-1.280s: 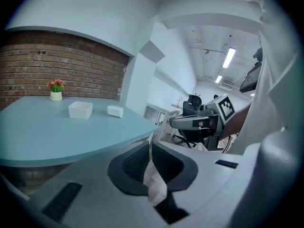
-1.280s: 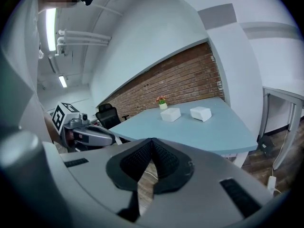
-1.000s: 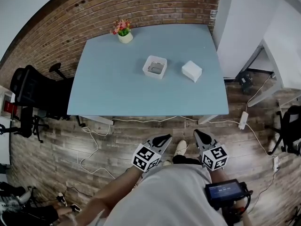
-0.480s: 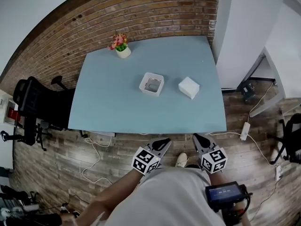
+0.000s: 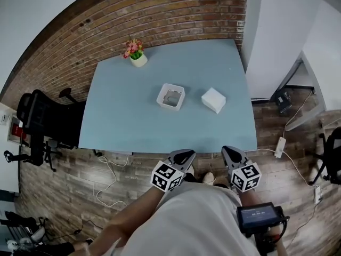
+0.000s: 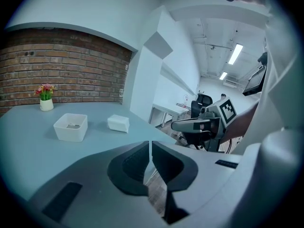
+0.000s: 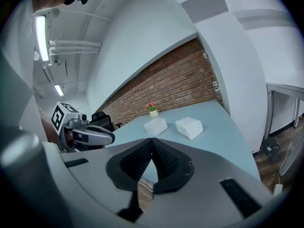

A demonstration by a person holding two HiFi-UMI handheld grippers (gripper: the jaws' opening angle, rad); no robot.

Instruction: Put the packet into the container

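A white square container (image 5: 171, 96) stands near the middle of the blue table (image 5: 128, 116), something grey lying in it. To its right lies a white packet (image 5: 213, 100). Both also show in the left gripper view, container (image 6: 71, 127) and packet (image 6: 118, 123), and in the right gripper view, container (image 7: 155, 126) and packet (image 7: 189, 127). My left gripper (image 5: 183, 154) and right gripper (image 5: 230, 152) hover over the floor, short of the table's near edge, both shut and empty.
A small flower pot (image 5: 138, 56) stands at the table's far left corner. A brick wall (image 5: 160, 9) runs behind the table. Black office chairs (image 5: 40, 121) stand to the left. Cables and a power strip (image 5: 279, 146) lie on the wooden floor.
The head view has shifted so the table sits a little lower and nearer. Both grippers stay shut near the person's body, below the table's near edge.
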